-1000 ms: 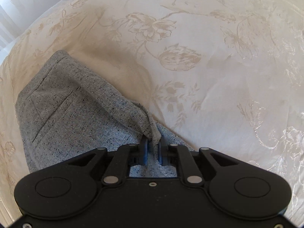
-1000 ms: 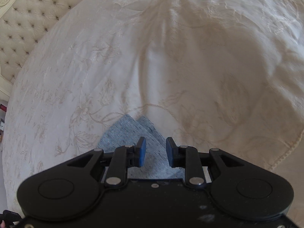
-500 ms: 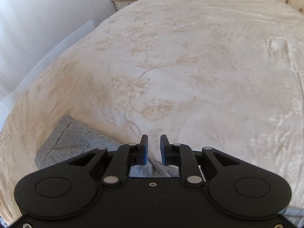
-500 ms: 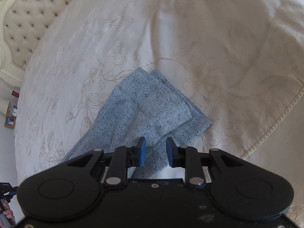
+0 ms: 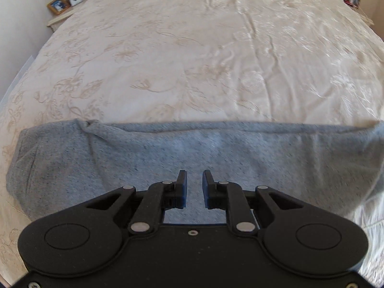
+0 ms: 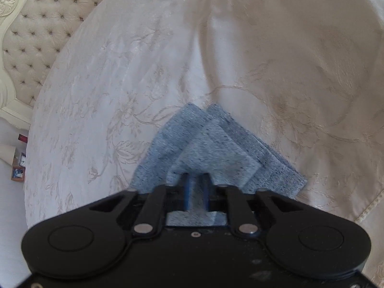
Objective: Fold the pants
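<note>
The pants [image 5: 192,148] lie stretched sideways across the bed [image 5: 192,60] right ahead of the left gripper [image 5: 193,186], with nightstand stuff [image 5: 64,2] way back left.

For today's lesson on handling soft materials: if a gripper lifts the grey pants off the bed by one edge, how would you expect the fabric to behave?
The grey pants would probably go floppy, since they already bunch and crease near one end. The stacked cuffs lie staggered, so the layers would likely slide apart. The knit looks thick, so it would likely sag under its own weight on the bedspread.
</note>
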